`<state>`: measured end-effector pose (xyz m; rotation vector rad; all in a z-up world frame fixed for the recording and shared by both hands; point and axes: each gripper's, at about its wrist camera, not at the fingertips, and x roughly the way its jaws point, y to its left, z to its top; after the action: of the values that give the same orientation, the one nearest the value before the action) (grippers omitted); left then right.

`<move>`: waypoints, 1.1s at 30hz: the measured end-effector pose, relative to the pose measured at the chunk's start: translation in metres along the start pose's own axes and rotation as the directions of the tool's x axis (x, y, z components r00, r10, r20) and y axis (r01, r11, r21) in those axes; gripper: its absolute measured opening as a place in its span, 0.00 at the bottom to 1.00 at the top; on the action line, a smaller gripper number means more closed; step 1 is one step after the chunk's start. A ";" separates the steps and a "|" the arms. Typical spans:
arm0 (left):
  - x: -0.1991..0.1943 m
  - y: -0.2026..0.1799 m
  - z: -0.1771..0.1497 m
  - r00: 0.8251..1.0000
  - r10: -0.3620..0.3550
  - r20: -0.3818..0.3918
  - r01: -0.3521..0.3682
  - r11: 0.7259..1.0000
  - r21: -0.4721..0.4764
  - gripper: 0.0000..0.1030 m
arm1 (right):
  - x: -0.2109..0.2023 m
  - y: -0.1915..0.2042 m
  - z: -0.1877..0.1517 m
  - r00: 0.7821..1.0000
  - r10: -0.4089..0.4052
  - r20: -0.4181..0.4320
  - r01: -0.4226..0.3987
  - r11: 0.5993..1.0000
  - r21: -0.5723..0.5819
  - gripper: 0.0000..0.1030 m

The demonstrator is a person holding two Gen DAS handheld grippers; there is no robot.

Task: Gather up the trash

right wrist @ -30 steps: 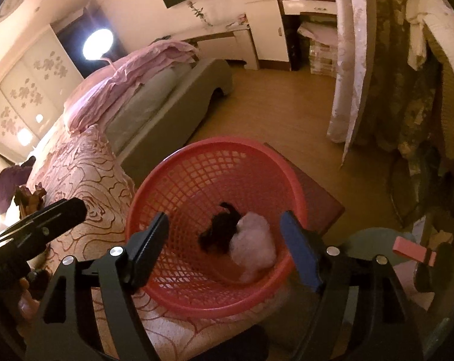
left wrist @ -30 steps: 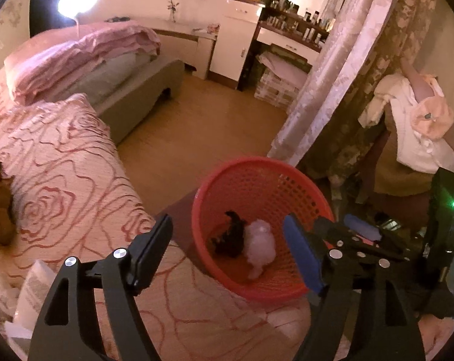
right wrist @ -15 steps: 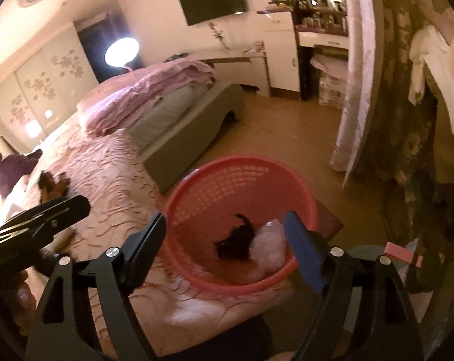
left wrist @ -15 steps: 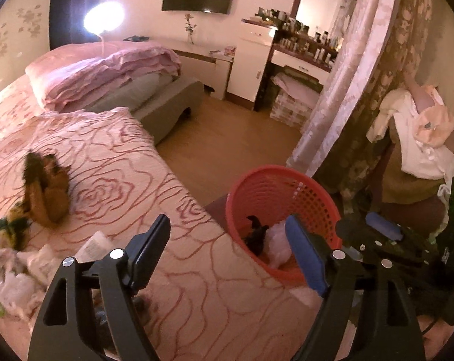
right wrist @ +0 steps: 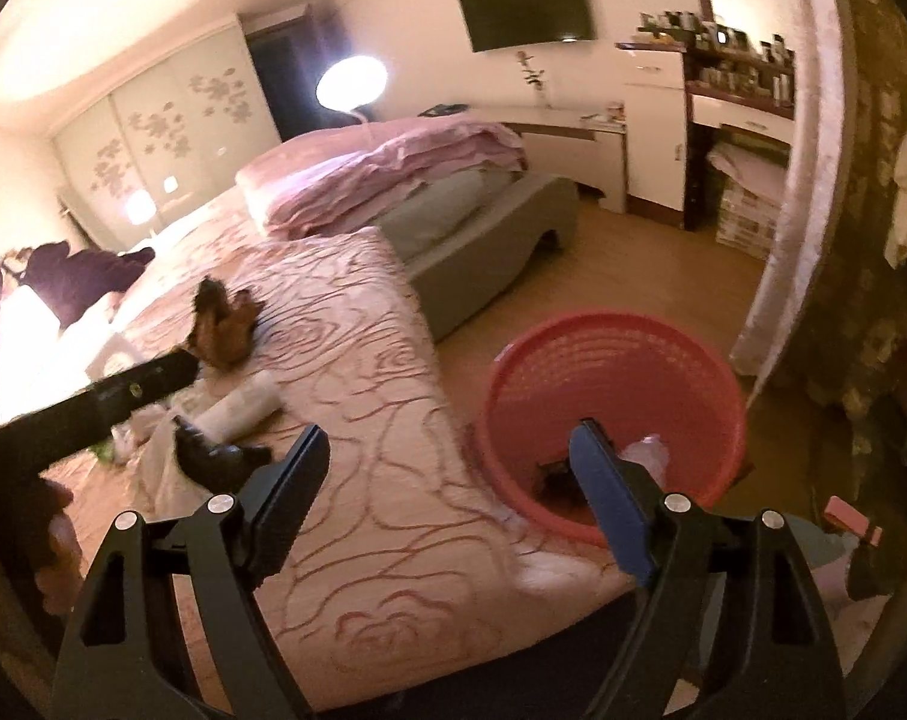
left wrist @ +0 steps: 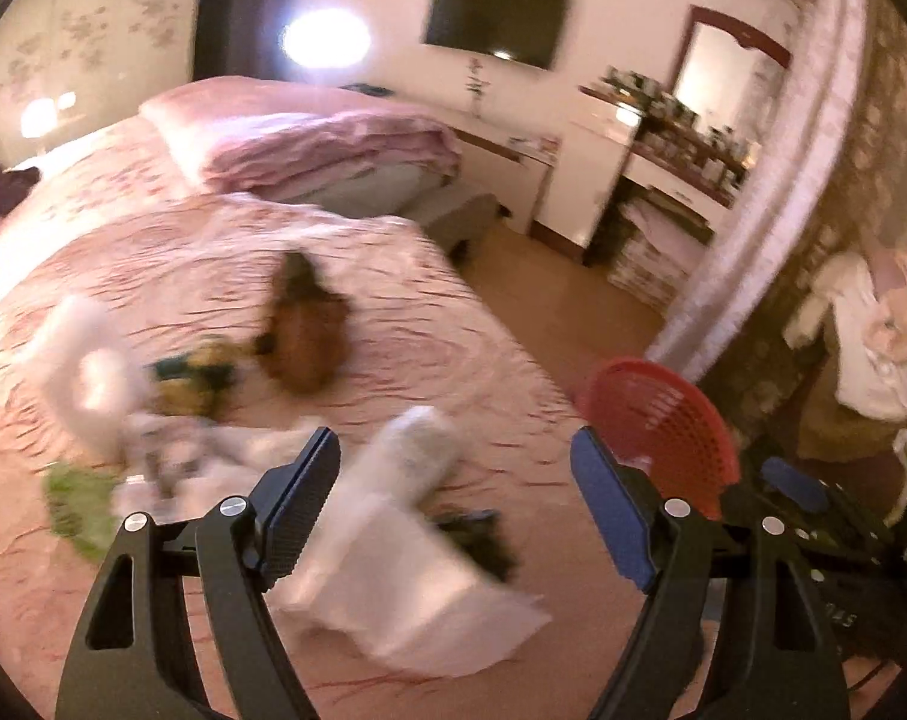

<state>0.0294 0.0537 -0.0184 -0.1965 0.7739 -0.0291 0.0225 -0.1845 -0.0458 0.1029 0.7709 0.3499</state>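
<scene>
Trash (left wrist: 387, 546) lies on the bedspread (right wrist: 393, 372); both my claws, left (left wrist: 453, 504) and right (right wrist: 447, 492), stand wide and empty. I should lower the left one squarely over the white wrapper.

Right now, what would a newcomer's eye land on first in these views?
Probably the red mesh basket on the floor beside the bed, with dark and white scraps already in it. Next, the litter heap on the pink rose-pattern bedspread: white wrappers, a brown crumpled piece, something green. Both hand-held grippers, left hand-held gripper and right hand-held gripper, are open and empty.
</scene>
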 end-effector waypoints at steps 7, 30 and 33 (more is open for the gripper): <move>-0.036 0.077 0.000 0.990 0.133 0.049 -0.126 0.985 -0.120 0.74 | -0.002 0.017 -0.005 1.000 0.027 -0.011 -0.027 0.999 -0.031 0.77; -0.007 0.171 -0.038 0.976 0.196 -0.099 -0.215 0.945 -0.246 0.46 | 0.014 0.046 -0.015 0.996 0.049 -0.080 -0.056 0.994 -0.090 0.77; -0.009 0.171 -0.041 0.978 0.190 -0.087 -0.207 0.945 -0.252 0.39 | 0.017 0.050 -0.015 0.995 0.053 -0.087 -0.062 0.993 -0.099 0.77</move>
<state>-0.0133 0.2157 -0.0732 -0.3675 0.8558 0.2604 0.0099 -0.1320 -0.0572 0.0143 0.8336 0.4500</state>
